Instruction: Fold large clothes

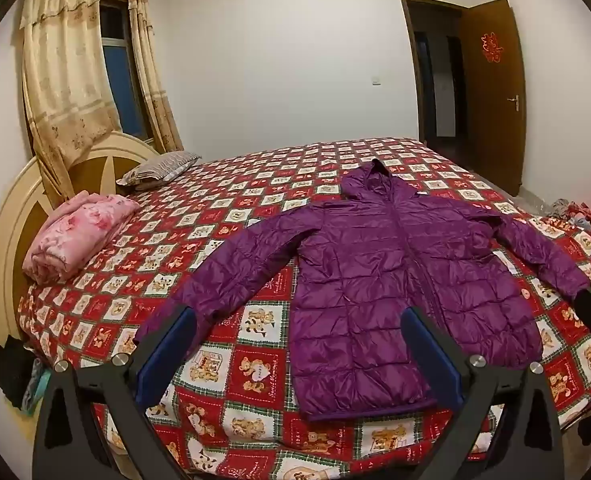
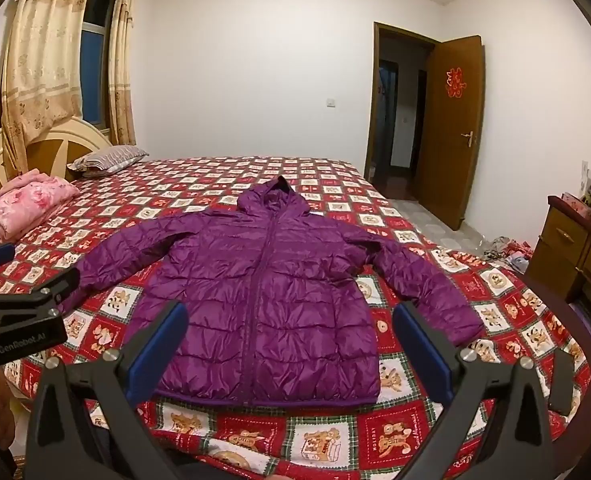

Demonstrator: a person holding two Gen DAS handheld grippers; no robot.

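Note:
A purple hooded puffer jacket (image 1: 375, 280) lies flat and face up on the bed, zipped, both sleeves spread out; it also shows in the right wrist view (image 2: 271, 300). My left gripper (image 1: 295, 320) is open and empty, held above the jacket's hem and its left sleeve cuff. My right gripper (image 2: 289, 316) is open and empty, held above the jacket's lower half. The left gripper's body (image 2: 19, 320) shows at the left edge of the right wrist view, near the left cuff.
The bed has a red checked bear-print cover (image 2: 327, 436). A folded pink blanket (image 1: 79, 236) and a pillow (image 1: 159, 168) lie by the headboard (image 1: 3, 240). A wooden dresser (image 2: 575, 252) stands at the right. An open door (image 2: 451, 128) is behind.

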